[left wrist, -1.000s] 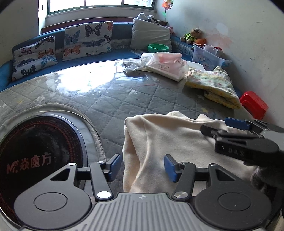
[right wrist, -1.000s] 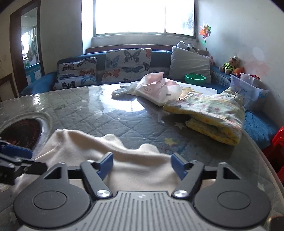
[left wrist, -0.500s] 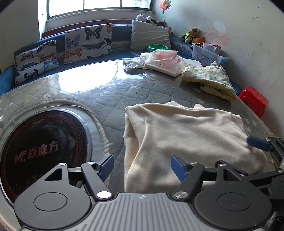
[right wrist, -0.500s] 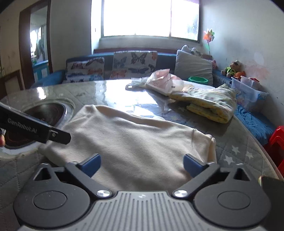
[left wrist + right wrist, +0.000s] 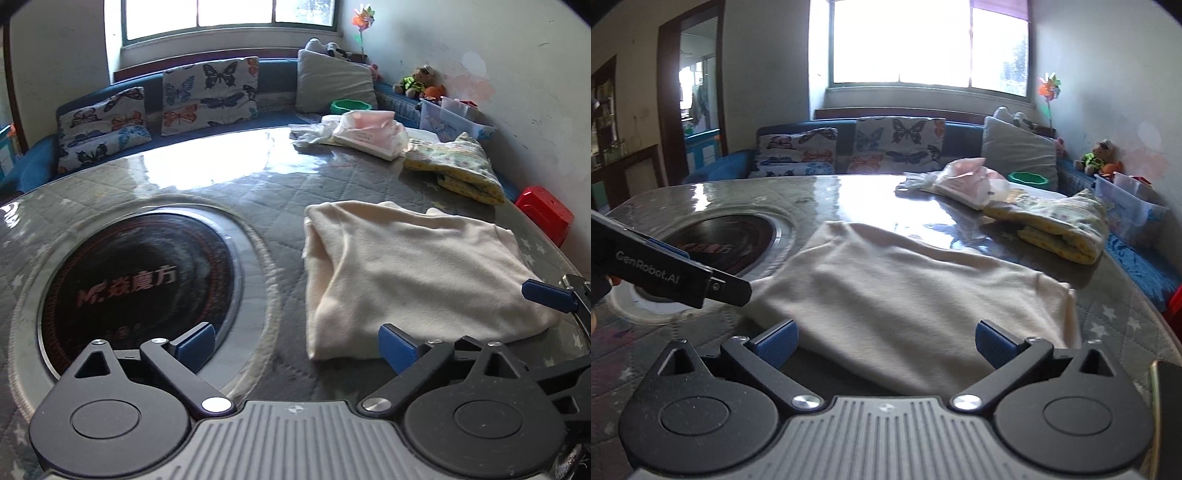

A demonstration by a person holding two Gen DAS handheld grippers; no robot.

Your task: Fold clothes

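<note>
A cream garment [image 5: 406, 273] lies folded flat on the quilted table; it also shows in the right wrist view [image 5: 908, 295]. My left gripper [image 5: 295, 343] is open and empty, held just short of the garment's near left corner. My right gripper [image 5: 884, 343] is open and empty, above the garment's near edge. One blue fingertip [image 5: 546, 295] of the right gripper shows at the garment's right side in the left wrist view. The left gripper's body [image 5: 665, 273] shows at the left in the right wrist view.
A round black induction plate [image 5: 136, 280] is set in the table left of the garment. A folded yellow blanket [image 5: 458, 170] and a plastic bag with pink contents [image 5: 369, 133] lie at the far right. A red stool [image 5: 543, 214] stands off the table's right edge. A sofa with butterfly cushions [image 5: 210, 92] runs behind.
Both grippers have pulled back from the garment and opened wider. The garment now lies flat and released on the table.
</note>
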